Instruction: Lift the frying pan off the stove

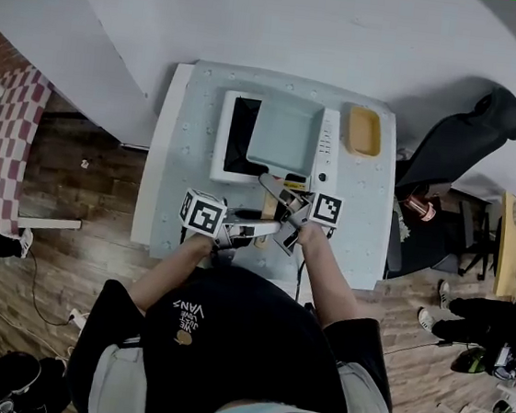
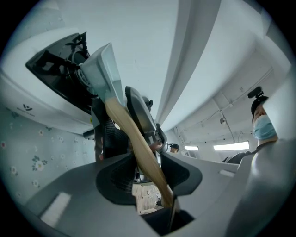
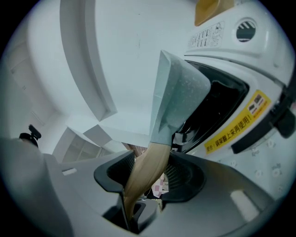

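Note:
A pale green square frying pan (image 1: 285, 135) lies over the black top of a white stove (image 1: 227, 174) on the table. Its wooden handle (image 1: 269, 207) points toward me. My left gripper (image 1: 260, 227) comes in from the left and my right gripper (image 1: 280, 215) from the right, and both meet at the handle. In the left gripper view the handle (image 2: 134, 139) runs between the jaws of the left gripper (image 2: 148, 173) up to the pan (image 2: 99, 69). In the right gripper view the handle (image 3: 145, 171) fills the gap of the right gripper (image 3: 150, 178) below the pan (image 3: 178, 97).
A yellow dish (image 1: 364, 130) sits at the table's back right, beside the stove's control strip (image 1: 327, 144). The flowered tablecloth (image 1: 172, 191) covers a small table against a white wall. A black office chair (image 1: 460, 141) stands to the right. A masked person (image 2: 263, 125) stands nearby.

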A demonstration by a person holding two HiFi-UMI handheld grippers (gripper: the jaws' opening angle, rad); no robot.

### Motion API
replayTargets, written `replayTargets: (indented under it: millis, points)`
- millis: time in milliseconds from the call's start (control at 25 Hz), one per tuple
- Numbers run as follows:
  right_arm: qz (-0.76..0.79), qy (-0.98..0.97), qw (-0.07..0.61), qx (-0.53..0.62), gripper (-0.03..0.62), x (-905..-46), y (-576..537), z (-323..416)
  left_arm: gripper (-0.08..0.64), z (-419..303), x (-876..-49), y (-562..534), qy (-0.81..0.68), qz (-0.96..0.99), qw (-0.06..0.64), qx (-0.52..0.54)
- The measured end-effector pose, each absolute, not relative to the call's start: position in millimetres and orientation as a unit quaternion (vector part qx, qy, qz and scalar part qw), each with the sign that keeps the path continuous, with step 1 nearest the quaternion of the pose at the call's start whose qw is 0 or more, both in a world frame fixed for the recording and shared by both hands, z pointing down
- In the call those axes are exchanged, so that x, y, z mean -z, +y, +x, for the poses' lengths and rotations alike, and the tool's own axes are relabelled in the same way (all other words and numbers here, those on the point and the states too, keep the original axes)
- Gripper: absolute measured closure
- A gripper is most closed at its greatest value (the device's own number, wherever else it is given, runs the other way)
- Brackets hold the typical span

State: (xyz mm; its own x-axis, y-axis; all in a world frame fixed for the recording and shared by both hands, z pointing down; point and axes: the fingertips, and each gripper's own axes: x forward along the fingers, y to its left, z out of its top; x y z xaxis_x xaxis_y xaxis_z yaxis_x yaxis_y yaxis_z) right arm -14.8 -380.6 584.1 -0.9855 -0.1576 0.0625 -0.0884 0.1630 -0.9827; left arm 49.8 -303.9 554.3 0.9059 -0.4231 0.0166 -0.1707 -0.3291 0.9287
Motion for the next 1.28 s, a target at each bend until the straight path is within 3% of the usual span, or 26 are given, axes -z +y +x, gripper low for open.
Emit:
replayTargets:
  millis: [1280]
  points:
    - [-0.124, 0.777, 0.066, 0.614, 0.387, -550.8, -267.5, 95.1, 0.399, 150.2, -524.2, -183.0, -0.142, 0.835, 0.523, 0.093]
